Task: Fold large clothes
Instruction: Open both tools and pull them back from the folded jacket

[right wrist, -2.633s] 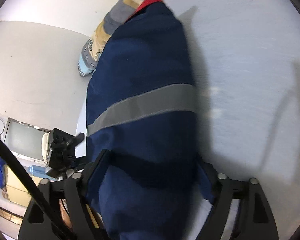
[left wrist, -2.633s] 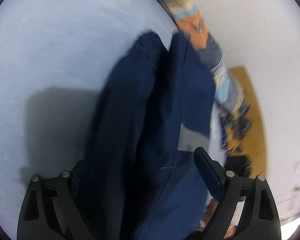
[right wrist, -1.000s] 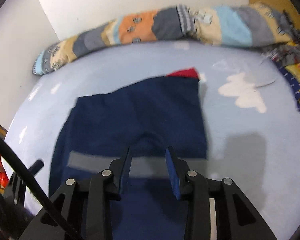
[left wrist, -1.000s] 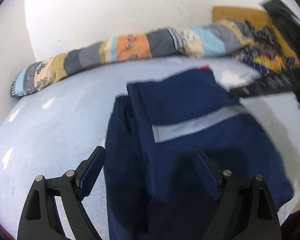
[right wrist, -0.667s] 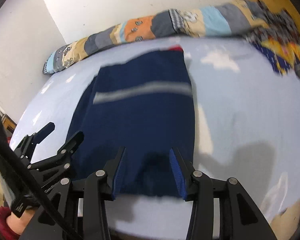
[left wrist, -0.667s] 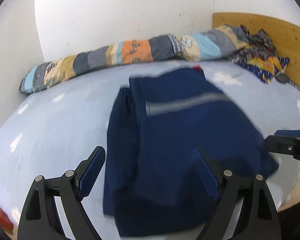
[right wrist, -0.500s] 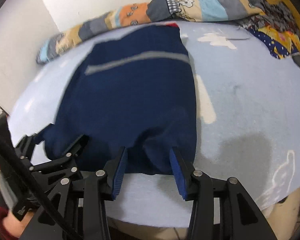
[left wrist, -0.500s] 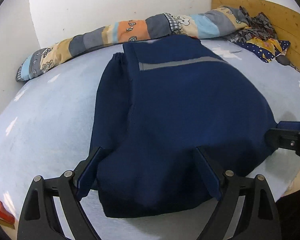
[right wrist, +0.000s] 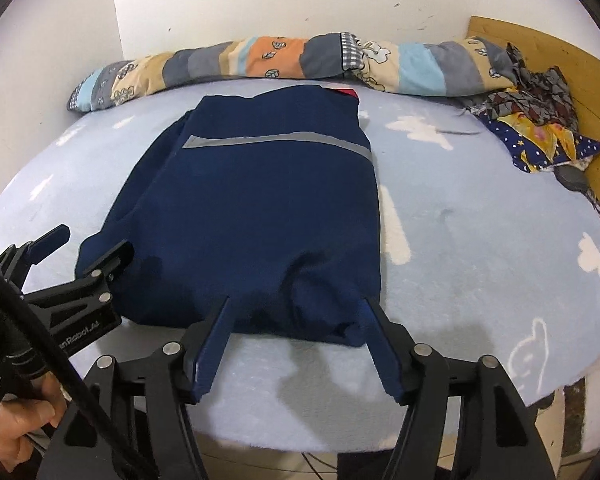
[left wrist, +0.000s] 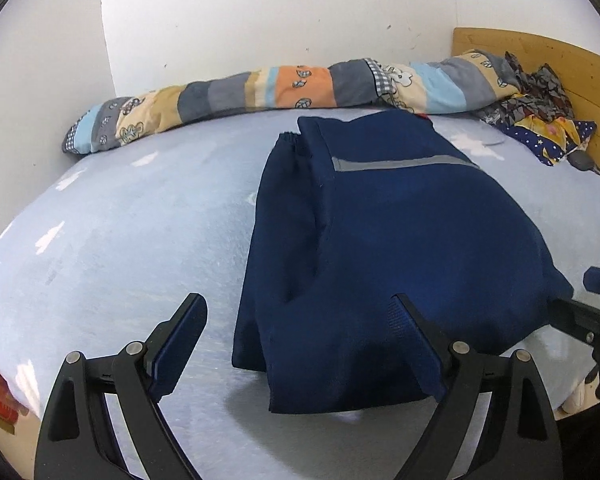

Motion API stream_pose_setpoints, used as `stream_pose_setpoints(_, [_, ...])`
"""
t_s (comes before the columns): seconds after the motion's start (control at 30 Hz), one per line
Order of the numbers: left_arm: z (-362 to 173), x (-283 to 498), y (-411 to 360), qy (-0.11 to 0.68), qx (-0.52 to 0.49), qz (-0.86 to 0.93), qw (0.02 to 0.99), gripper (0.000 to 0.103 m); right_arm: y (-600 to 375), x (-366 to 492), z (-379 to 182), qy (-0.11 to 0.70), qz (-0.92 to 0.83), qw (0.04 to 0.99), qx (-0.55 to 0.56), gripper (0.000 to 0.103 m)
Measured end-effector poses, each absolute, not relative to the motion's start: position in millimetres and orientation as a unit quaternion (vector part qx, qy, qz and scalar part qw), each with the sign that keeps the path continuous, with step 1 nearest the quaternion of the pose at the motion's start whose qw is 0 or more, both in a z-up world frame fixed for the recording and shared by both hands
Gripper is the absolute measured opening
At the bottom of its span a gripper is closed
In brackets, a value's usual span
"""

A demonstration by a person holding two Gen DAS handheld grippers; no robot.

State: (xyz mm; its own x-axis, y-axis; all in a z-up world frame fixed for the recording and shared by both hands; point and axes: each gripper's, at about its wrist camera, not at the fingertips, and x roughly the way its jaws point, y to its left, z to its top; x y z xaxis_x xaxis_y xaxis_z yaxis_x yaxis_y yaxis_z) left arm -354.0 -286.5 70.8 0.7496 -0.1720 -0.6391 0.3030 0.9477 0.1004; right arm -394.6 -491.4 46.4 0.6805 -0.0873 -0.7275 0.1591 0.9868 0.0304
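Pale blue bed [right wrist: 480, 240] | folded navy jacket [right wrist: 260, 200] with grey stripe lies flat mid-bed | patchwork quilt roll [right wrist: 300, 60] along wall | left gripper [left wrist: 300, 320] spread wide, empty, at jacket's near edge | right gripper [right wrist: 296, 312] jaws opening, holding nothing.

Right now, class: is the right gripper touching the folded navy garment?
Cannot tell. In the right wrist view the right gripper, its jaws opening, straddles the near hem of the navy garment, but neither contact nor a gap shows plainly.
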Motion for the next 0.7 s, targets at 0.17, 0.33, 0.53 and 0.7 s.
stream_pose_setpoints(0.17, [76.6,-366.0,-286.4,0.322,0.100,-0.128,0.933,0.093,-492.2,-412.3,51.5,0.376,-0.084,0.921,0.061,0.076])
stream_pose_setpoints(0.33, [81.4,-375.0,-282.2,0.314,0.093,-0.124,0.936,0.095,-495.1,-423.9,51.1,0.374,-0.086,0.920,0.083,0.080])
stream_pose_setpoints(0.53, [87.8,-380.1,-277.2,0.304,0.086,-0.111,0.942,0.100,-493.8,-428.4,46.4,0.385,-0.091,0.914,0.093,0.084])
stream_pose_setpoints(0.7, [88.9,-381.9,-275.6,0.303,0.082,-0.110,0.943,0.100,-489.0,-432.9,46.7,0.381,-0.098,0.916,0.079,0.089])
